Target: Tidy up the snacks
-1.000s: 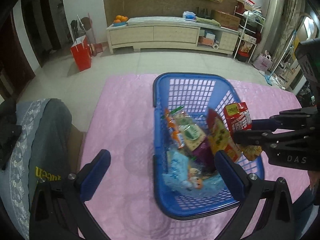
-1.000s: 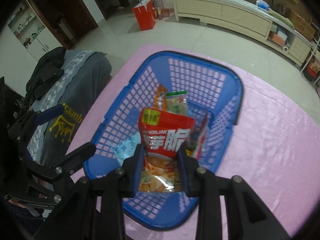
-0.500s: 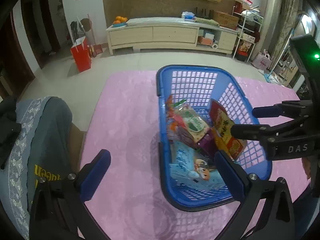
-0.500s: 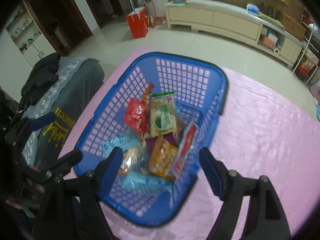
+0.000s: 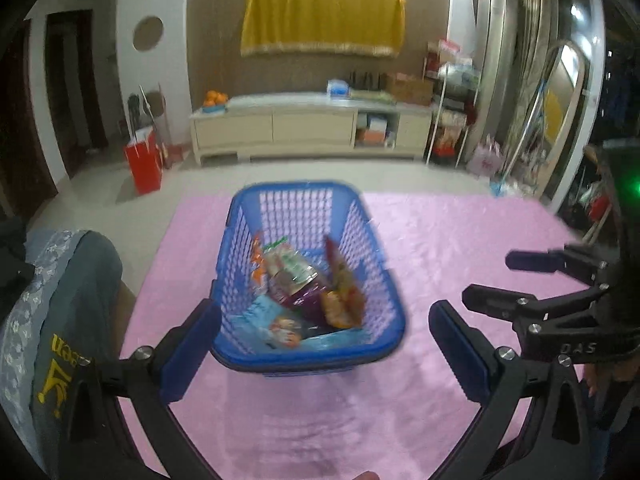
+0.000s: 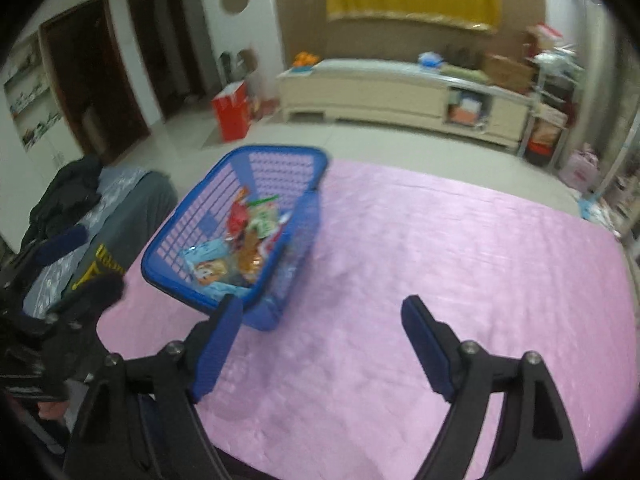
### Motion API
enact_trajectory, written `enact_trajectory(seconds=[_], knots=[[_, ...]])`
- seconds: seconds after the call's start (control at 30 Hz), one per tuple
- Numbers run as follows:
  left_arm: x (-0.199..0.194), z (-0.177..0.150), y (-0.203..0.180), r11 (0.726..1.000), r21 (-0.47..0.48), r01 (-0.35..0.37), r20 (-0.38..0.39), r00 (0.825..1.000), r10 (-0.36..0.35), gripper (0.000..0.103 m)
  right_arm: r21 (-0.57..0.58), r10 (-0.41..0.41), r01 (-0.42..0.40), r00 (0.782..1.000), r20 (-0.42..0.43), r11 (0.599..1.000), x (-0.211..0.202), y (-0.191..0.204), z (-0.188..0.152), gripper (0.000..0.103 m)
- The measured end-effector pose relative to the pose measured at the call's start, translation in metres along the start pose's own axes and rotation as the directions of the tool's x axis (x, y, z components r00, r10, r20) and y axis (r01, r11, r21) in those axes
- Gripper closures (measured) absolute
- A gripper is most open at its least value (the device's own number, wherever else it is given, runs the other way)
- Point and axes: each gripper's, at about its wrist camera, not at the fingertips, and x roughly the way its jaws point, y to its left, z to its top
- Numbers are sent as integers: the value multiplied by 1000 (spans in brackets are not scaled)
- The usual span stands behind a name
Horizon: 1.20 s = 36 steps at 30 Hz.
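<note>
A blue plastic basket point(image 5: 296, 191) stands on the pink cloth and holds several snack packs point(image 5: 304, 288). My left gripper point(image 5: 322, 314) is open just short of the basket's near end, its blue pads wide on either side and not touching it. In the right wrist view the basket point(image 6: 280, 153) lies ahead to the left with the snack packs point(image 6: 248, 240) inside. My right gripper point(image 6: 322, 308) hangs over bare cloth to the right of the basket, its jaws opening with nothing between them. It also shows as the right gripper point(image 5: 500, 278) at the right edge of the left wrist view.
The pink cloth point(image 6: 460, 260) covers the table and stretches wide to the right of the basket. A grey garment point(image 5: 72, 300) lies over a seat at the table's left edge. Beyond the table are floor, a red bag point(image 5: 142, 164) and a low cabinet point(image 5: 312, 128).
The right gripper let go of the red snack pack, which now lies in the basket, then opened and drew back to the right. The left gripper also pulled back and tilted up.
</note>
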Motion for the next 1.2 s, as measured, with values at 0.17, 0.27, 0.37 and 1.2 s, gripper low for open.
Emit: enact_trajectory(seconds=[0.17,0.27,0.37,1.2], knots=[[-54,-8,-35,1000,-3,8,110,994,-8,0,-7,-41,42,990,132,999,-58,-2,-19,0],[-83,-13,-54,1000,-8,7,168,986,-6,0,3,-70,71,976,205,997,-90,1,-33,0],[-101,-19,-67,1000,4,-9,200,980,8,0,-1,-86,89,965,248,996,-112,7,-46,0],[-143,-42,-89,999,32,4,241,970,-12,0,24,-113,112,926,359,993,-159,19,-74,0]])
